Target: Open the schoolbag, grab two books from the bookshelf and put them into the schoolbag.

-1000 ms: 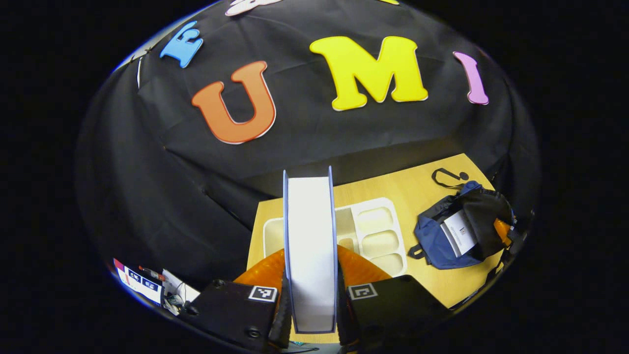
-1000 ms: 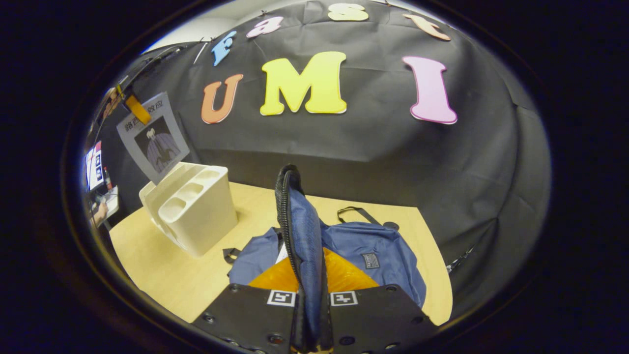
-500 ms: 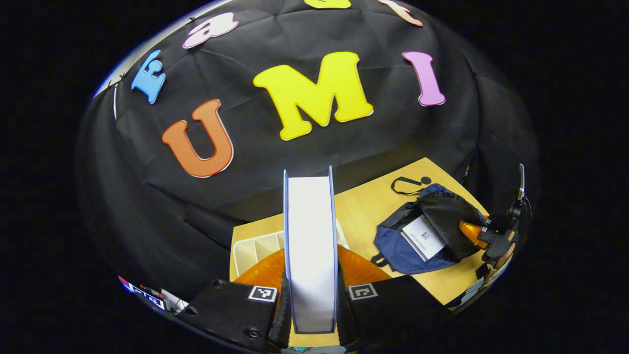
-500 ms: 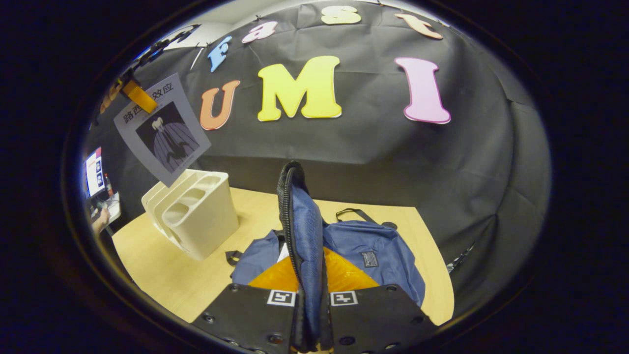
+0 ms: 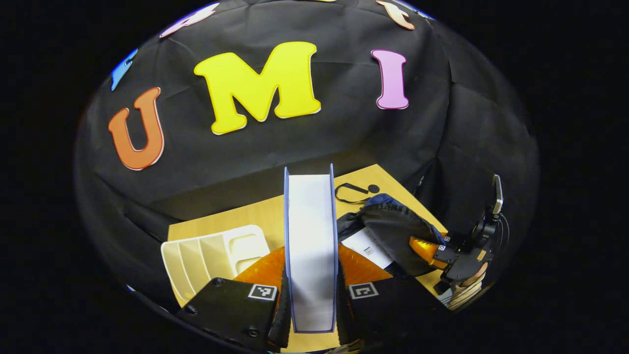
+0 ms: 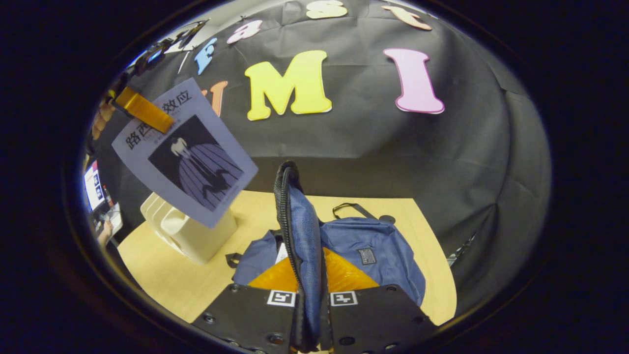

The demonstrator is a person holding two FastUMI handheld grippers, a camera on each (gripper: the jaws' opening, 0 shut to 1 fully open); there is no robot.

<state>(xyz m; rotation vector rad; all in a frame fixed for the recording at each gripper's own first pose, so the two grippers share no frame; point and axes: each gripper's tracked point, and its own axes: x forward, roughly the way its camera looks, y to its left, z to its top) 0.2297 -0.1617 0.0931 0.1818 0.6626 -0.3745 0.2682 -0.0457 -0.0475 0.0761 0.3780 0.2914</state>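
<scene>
L gripper (image 5: 311,314) is pinching a book (image 5: 311,246) by its covers, page edges facing the cam, book upright betw the two fingers. From the right gripper view that same book (image 6: 189,157) hangs in the air above the bookshelf (image 6: 196,236), front cover facing the cam, tilted, w/ the L gripper's fingers (image 6: 142,105) clamped on its upper corner.

R gripper (image 6: 311,334) is closed on the schoolbag flap (image 6: 300,255), both fingers pressing the mesh-edged fabric, flap lifted up off the bag. In the left gripper view the R gripper (image 5: 427,248) sits at the bag's right side, held by a hand (image 5: 471,278), flap (image 5: 398,231) raised so the opening gapes.

Schoolbag (image 6: 373,255) lies on the table (image 6: 172,280), blue, just right of the bookshelf but not touching it. Its carry loop (image 6: 356,211) rests on the table on the far side of the bag, toward the wall. Another book (image 5: 366,246) is already inside the bag, white cover visible in the opening.

Bookshelf (image 5: 211,255) is cream plastic, w/ divider slots, standing on the table left of the bag. Held book is off the shelf, not yet at the bag opening.
</scene>
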